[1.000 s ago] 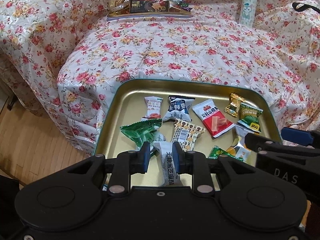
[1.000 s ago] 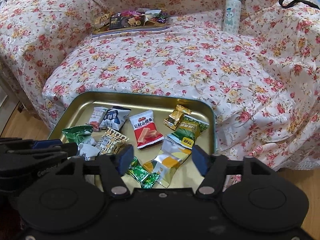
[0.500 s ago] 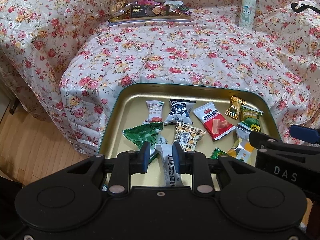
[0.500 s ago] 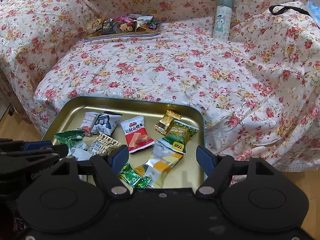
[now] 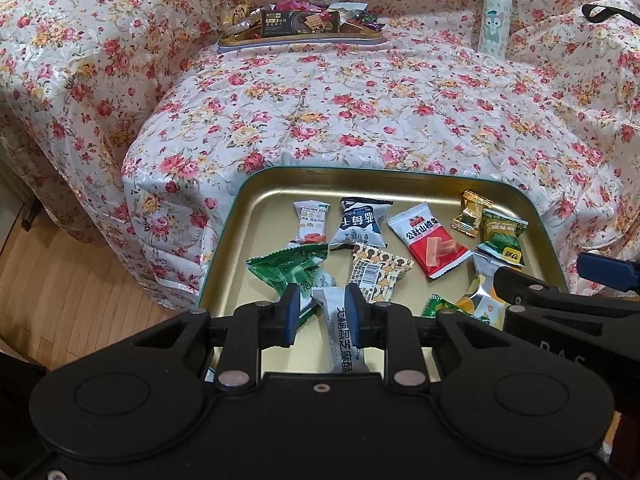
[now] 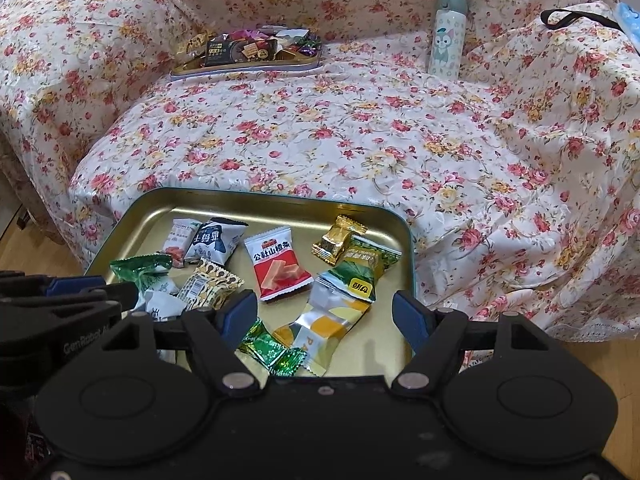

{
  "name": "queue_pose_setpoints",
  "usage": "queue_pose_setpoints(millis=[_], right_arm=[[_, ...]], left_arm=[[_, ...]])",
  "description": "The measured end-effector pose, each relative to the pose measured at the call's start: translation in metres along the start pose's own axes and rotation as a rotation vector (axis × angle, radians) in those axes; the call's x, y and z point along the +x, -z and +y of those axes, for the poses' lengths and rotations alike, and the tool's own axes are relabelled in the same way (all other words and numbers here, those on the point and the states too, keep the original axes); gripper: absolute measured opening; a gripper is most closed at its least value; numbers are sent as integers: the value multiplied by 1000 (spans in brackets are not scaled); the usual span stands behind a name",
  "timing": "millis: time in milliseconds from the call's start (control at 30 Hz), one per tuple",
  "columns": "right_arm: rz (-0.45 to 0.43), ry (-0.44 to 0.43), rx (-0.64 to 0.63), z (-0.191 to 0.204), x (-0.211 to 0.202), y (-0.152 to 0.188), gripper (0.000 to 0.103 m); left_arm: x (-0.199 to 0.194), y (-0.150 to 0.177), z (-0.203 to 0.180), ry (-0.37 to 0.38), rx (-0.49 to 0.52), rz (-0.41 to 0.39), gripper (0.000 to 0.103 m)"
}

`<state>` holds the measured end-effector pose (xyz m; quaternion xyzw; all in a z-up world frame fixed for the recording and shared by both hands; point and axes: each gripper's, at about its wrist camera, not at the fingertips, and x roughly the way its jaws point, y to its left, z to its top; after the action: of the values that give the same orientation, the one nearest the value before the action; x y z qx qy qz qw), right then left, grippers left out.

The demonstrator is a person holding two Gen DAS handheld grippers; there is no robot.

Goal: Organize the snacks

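Note:
A gold tin tray (image 5: 240, 216) (image 6: 132, 216) holds several wrapped snacks at the front of the flowered couch. My left gripper (image 5: 320, 312) is shut on a white sesame-crisp packet (image 5: 342, 336) just above the tray's near edge, beside a green packet (image 5: 284, 268). It shows at the left of the right wrist view (image 6: 120, 296). My right gripper (image 6: 324, 316) is open and empty over the tray's near right part, above a silver-yellow packet (image 6: 328, 320) and a small green candy (image 6: 272, 350). A red packet (image 6: 278, 268) lies mid-tray.
A second tray (image 5: 298, 38) (image 6: 244, 64) piled with snacks sits at the back of the couch. A white cartoon bottle (image 5: 494, 16) (image 6: 446, 36) stands at the back right, and a black strap (image 6: 576, 20) lies beyond it. Wood floor (image 5: 60, 280) is to the left.
Both grippers have drawn back and risen a little, so the tray looks farther off. The left gripper keeps its hold on the white packet. The right stays open.

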<state>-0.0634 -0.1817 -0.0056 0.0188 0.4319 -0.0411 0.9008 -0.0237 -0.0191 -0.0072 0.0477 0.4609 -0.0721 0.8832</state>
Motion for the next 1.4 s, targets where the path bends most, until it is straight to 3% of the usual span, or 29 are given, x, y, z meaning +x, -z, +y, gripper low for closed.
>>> queue_pose_setpoints(millis=[1400], right_arm=[[7, -6, 2, -2, 1, -1, 77]], left_arm=[[-1, -1, -2, 3, 12, -3, 34]])
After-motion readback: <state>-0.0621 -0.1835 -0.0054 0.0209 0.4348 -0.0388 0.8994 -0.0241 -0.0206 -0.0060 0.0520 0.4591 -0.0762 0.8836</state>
